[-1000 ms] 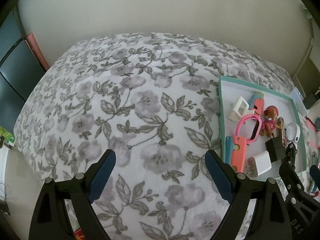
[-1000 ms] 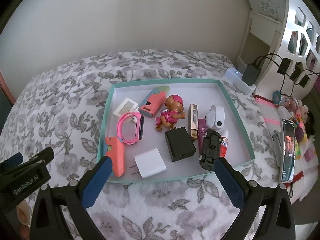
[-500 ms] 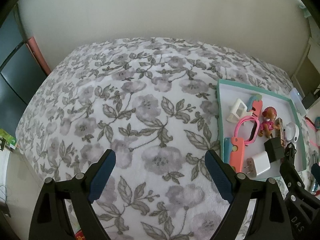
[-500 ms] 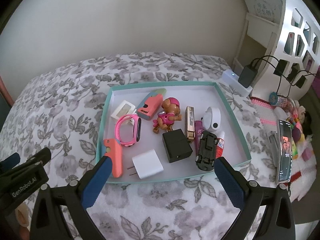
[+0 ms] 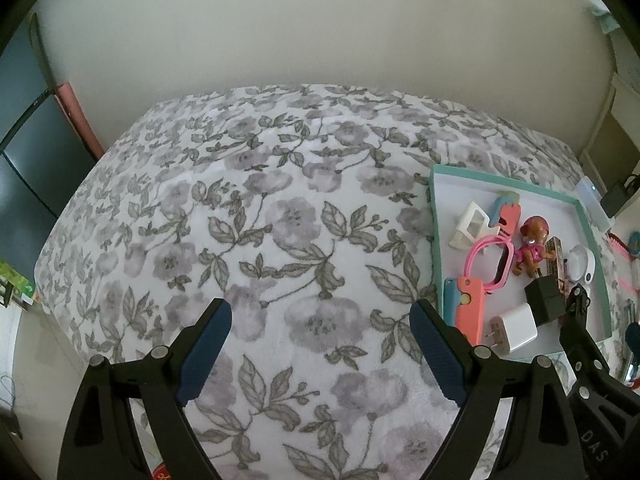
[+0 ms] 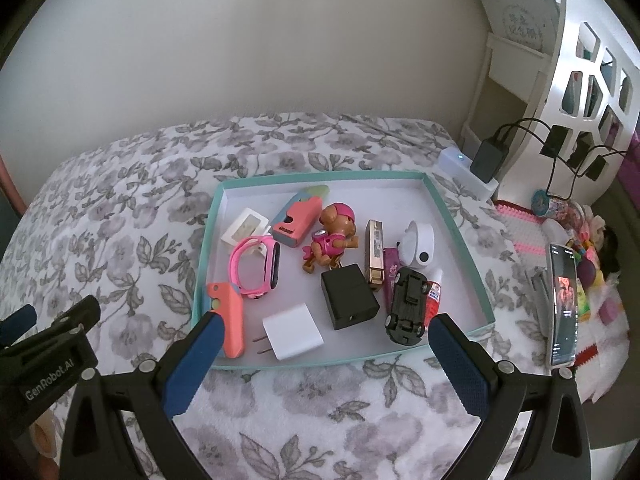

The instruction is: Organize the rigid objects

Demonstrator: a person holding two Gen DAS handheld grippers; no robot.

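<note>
A teal-rimmed shallow tray lies on the floral bed cover. It holds a white charger, a black charger cube, a black toy car, a pink watch, a pink puppy figure, an orange folding tool and several other small items. My right gripper is open and empty, above the tray's near edge. My left gripper is open and empty over bare bed cover; the tray is to its right.
A phone stands on a holder at the right beside toys. A white shelf unit with plugged chargers stands at the back right. A wall runs behind the bed. A dark cabinet is at the far left.
Both grippers have pulled back and risen a little, so the tray looks smaller and lower in both views. Nothing in the tray has moved.
</note>
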